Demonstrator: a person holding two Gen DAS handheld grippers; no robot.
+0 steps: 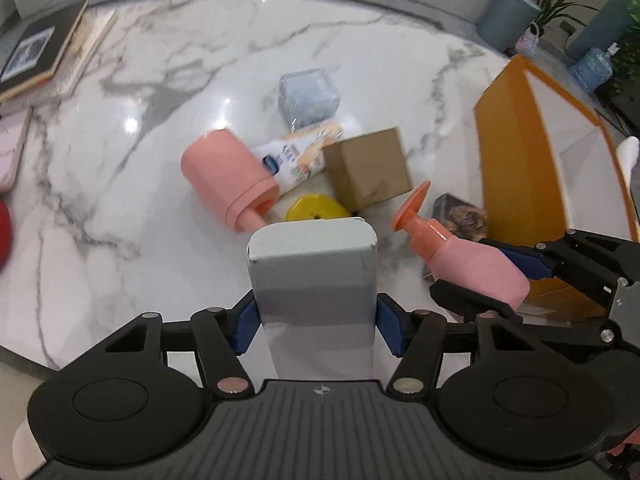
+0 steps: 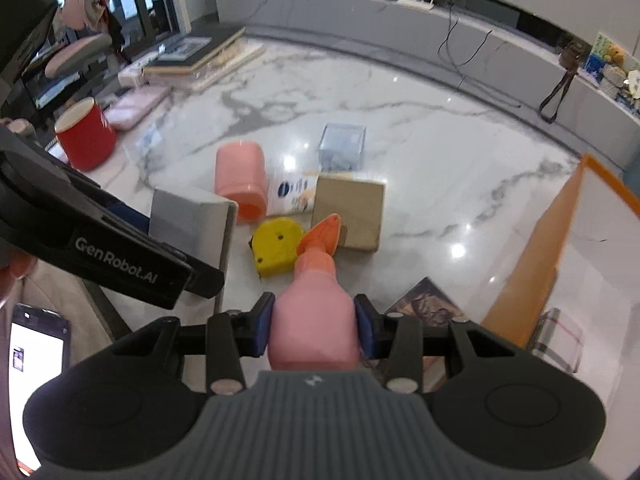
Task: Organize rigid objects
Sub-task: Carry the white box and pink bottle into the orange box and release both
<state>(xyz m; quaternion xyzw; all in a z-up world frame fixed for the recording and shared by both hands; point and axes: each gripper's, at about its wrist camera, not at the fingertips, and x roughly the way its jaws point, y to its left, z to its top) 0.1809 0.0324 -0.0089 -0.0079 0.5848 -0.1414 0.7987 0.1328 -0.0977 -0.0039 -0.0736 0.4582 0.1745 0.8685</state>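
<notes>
Down at the bottom centre of the left wrist view, our left gripper [image 1: 316, 322] has its jaws pinching a white carton [image 1: 314, 272] by its two side faces, blue pads flat against it. Same story over on the right: our right gripper [image 2: 314, 330] has its jaws clamped on the body of a pink pump bottle [image 2: 314, 320], orange nozzle poking forward. Both things look clear of the marble worktop [image 1: 140, 92], so we'd say we're mid-carry, pickup done and drop-off not yet done.

Still waiting in the middle of the frame is the rest of the pile: a big pink pump bottle [image 1: 224, 176] lying on its side, a white lotion tube [image 1: 298, 156] tucked against it, a brown cardboard box [image 1: 368, 168], a yellow tape measure [image 1: 316, 210] and a clear plastic box [image 1: 308, 98] further back. They're all bunched close, some touching.

Best guess for where stuff goes is the orange bin [image 1: 516, 152] at the right edge of the frame. So next we need to swing both loads rightward over its rim, keep the two grippers from bumping each other since they're near, and only spread the jaws once each item is inside. That bottle is gripped round its rounded body, so it might twist.
</notes>
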